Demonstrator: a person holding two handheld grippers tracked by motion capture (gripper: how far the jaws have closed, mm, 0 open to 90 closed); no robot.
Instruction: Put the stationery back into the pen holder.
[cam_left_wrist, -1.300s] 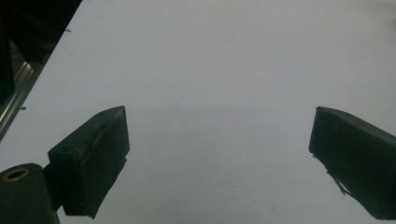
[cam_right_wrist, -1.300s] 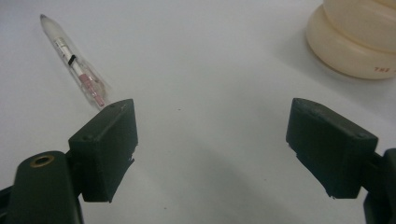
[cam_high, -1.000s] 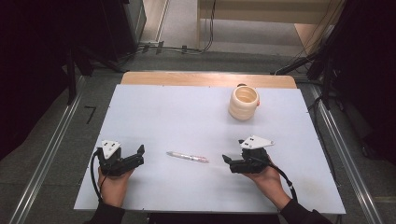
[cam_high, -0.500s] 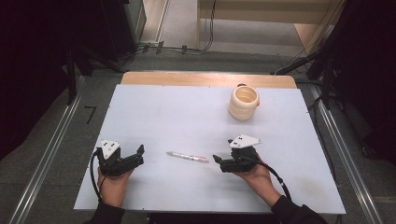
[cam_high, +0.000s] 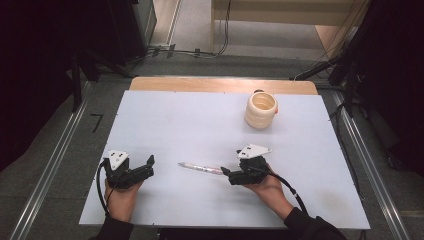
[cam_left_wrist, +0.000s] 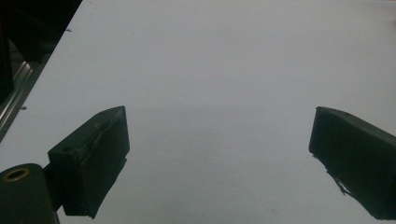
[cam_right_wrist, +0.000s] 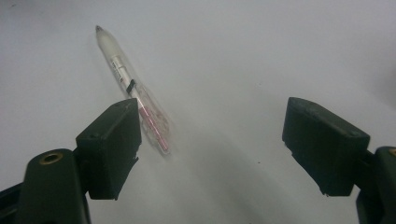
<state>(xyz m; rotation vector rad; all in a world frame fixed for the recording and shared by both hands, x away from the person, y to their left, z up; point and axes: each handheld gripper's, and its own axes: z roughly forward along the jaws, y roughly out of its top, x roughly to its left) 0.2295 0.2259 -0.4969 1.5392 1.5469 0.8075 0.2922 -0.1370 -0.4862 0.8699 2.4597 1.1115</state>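
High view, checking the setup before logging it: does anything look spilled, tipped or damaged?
Nothing stands out. The ribbed cream ceramic cup stands upright, and the clear plastic pen lies flat on the white table.

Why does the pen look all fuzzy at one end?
In the right gripper view the pen is sharp at its far tip and smeared near the left jaw, too close to focus. In the high view it is small but even. The left gripper view has dim, soft table.

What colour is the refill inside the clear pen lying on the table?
Pink, inside the clear barrel of the pen, with a white cap end. The right gripper view shows it best.
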